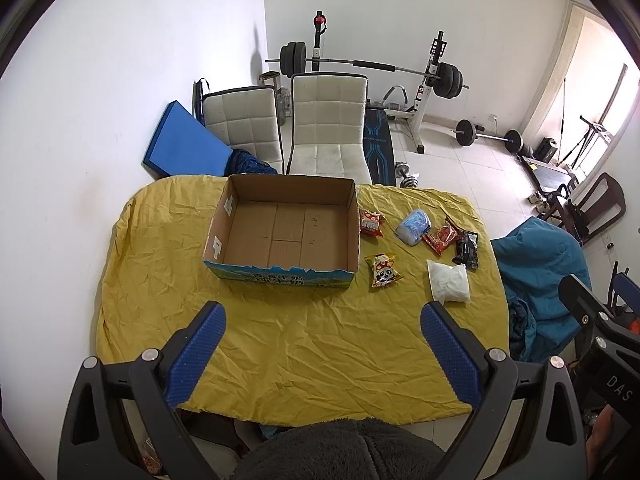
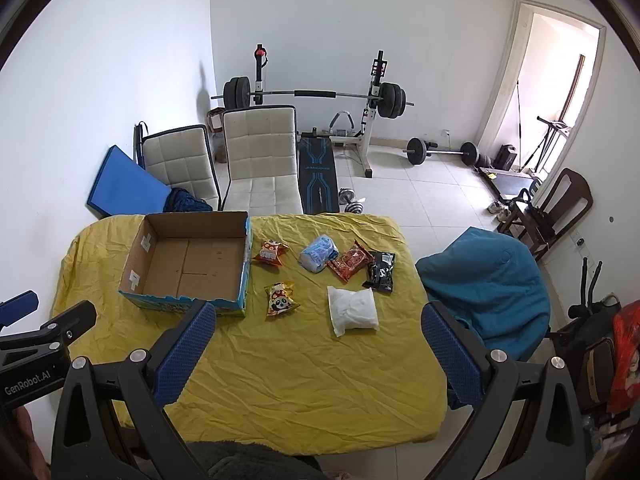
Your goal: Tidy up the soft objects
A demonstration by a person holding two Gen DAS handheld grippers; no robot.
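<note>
Left wrist view: left gripper (image 1: 322,330) hangs above the near part of the yellow cloth (image 1: 280,340), jaws spread wide, nothing between them, blue pads bare. Landmark is the box (image 1: 282,228), open-topped cardboard, nothing inside, sitting on the cloth toward its far side. All soft items lie right of the box on the cloth. Orange bag (image 1: 371,222) just beside the box's right wall, far end. Panda bag (image 1: 383,269) just beside the box's near right corner, not touching it as far as visible. Blue pack (image 1: 414,226) further right of the box, past the orange bag. Red bag (image 1: 442,237) right of the blue pack, touching or nearly touching the black bag (image 1: 466,249) beyond it. White pouch (image 1: 448,282) lies right of the box and nearer than the red and black bags, close to the left gripper's right finger in the picture but apart from it. Part of the right gripper's body shows at the right edge.

Right wrist view: right gripper (image 2: 318,328) also hangs over the cloth (image 2: 300,380), jaws wide apart, holding nothing. Box (image 2: 188,258) sits to its left, empty. White pouch (image 2: 353,310) lies between the fingers in the picture, farther out, untouched. Panda bag (image 2: 281,300) just right of the box's near corner. Orange bag (image 2: 272,252), blue pack (image 2: 318,254), red bag (image 2: 350,262), black bag (image 2: 381,271) run in a row rightward from the box. Two white chairs (image 2: 260,160) stand behind the box, off the table.
</note>
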